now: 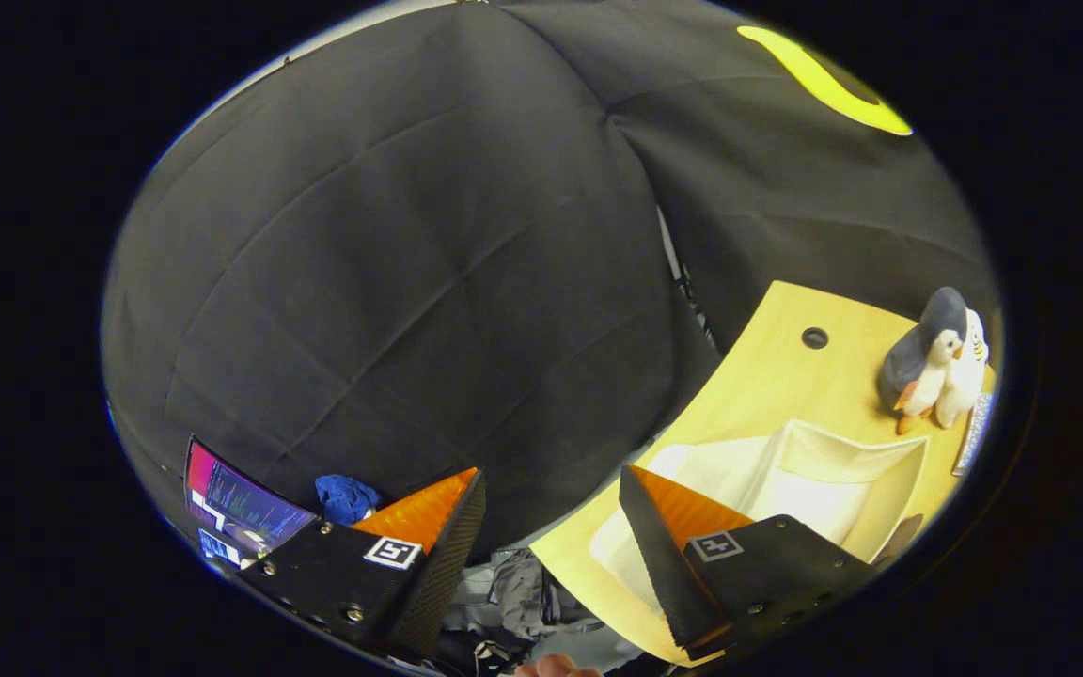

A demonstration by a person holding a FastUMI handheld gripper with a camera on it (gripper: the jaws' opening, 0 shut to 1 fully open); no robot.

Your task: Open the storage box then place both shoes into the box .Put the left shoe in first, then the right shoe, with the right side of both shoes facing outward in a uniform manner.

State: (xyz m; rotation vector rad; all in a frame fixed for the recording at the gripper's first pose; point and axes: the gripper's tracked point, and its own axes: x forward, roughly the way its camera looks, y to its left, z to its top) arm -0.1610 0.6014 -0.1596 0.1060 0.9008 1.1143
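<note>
Storage box [842,470] white, open-topped (nothing inside), gripper [551,527] fingers spread apart

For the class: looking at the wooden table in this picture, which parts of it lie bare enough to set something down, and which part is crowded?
The table lies bare from the white storage box to its far edge, round the small dark hole. It is crowded at the corner where the toy penguins stand. The gripper hangs open, fingers apart, holding nothing.

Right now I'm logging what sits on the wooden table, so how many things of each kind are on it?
Plush penguin: 1
White plush toy: 1
White storage box: 1
Total: 3
The tool is open, with its fingers apart and holding nothing, off the edge of the table.
</note>
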